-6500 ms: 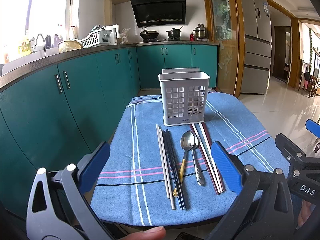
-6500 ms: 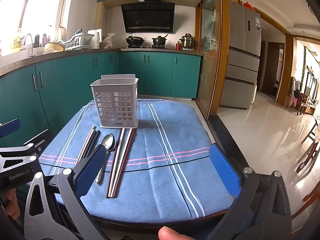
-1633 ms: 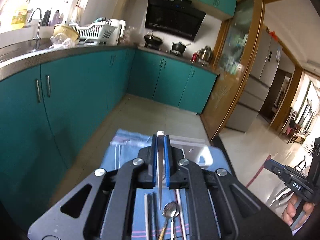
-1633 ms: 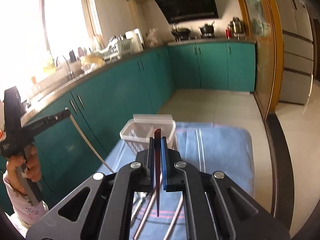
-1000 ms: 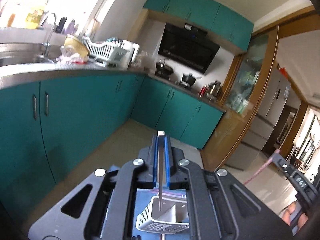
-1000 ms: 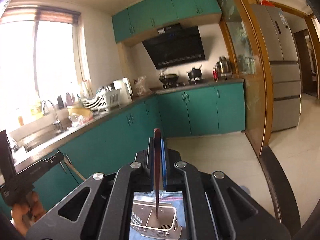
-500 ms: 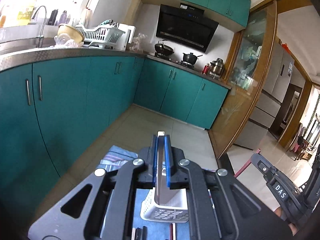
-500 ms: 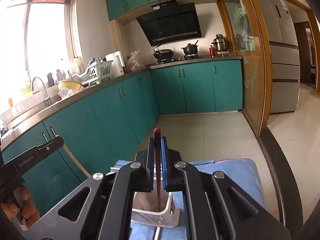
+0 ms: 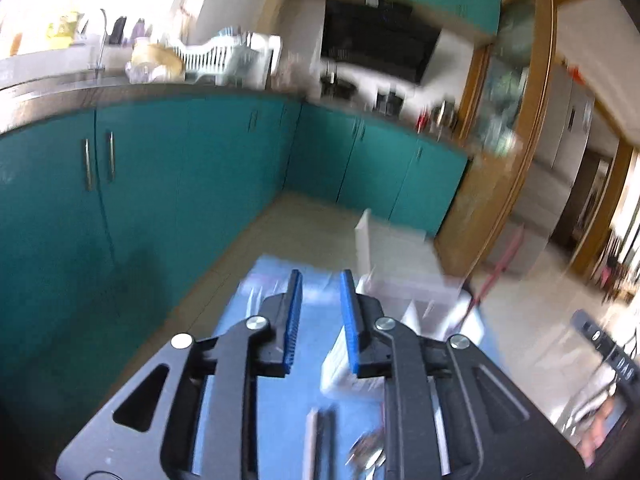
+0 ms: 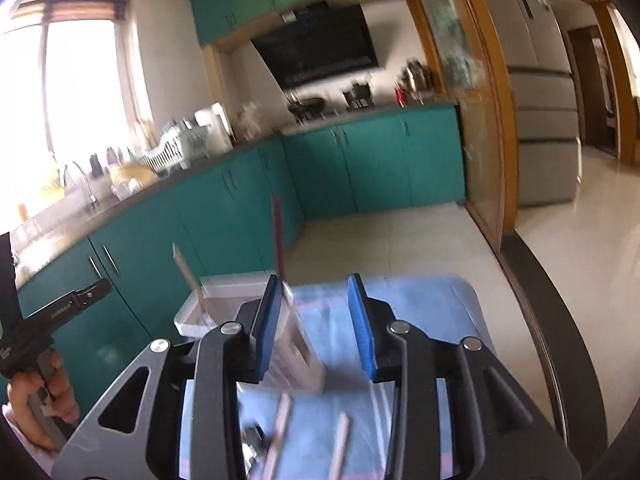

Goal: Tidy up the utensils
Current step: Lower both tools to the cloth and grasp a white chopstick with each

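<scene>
both grippers, left (image 9: 318, 316) and right (image 10: 316, 322), gape empty. the red chopstick (image 10: 277, 236) and pale chopstick (image 10: 188, 276) lean in the white slotted plastic holder (image 10: 192, 318); a near-side bump could tip it.

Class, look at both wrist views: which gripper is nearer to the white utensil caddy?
Hard to tell, marginally the right. The right gripper hangs open with the white utensil caddy just ahead-left, against its left finger. The left gripper, also open, has the caddy ahead-right.
</scene>
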### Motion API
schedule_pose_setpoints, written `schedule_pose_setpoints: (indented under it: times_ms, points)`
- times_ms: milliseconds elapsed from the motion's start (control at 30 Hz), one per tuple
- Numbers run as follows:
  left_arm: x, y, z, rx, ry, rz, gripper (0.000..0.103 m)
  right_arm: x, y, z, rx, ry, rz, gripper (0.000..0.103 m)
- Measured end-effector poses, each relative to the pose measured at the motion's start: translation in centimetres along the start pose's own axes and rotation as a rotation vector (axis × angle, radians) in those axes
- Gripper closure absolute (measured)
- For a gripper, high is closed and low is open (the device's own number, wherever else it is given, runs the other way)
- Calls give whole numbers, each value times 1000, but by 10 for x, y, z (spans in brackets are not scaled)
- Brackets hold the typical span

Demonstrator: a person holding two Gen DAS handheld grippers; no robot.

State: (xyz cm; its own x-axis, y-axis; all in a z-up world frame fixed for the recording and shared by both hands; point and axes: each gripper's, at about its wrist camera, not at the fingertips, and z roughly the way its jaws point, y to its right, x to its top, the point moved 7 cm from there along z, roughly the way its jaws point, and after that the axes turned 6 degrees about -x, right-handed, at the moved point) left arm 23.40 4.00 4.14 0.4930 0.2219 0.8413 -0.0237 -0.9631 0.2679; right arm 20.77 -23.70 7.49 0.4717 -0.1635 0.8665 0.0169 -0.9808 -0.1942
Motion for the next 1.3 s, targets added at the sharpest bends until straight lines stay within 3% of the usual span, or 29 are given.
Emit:
schedule_pose_setpoints:
  times_ms: [100, 233, 400, 667, 1100, 1300]
  points:
    - [-52, -11, 31, 4, -168, 34, 84, -46, 13, 28, -60, -155, -34, 68]
    - [-117, -15, 70, -13, -368, 75, 84, -107, 23, 66, -67, -355, -2, 68]
    - [-159, -13, 93, -18, -486, 122, 84, -147, 13, 86, -82, -458, -40, 69]
    - [-167, -2, 103, -6, -507, 188, 84, -162, 2, 95, -80, -488, -65, 69]
    - [-168, -5, 101, -58, -514, 130, 92, -175, 1, 108, -125, -529, -124, 68]
    - [-170, -5, 110, -55, -536, 133, 88, -182, -3, 112, -142, -535, -151, 68]
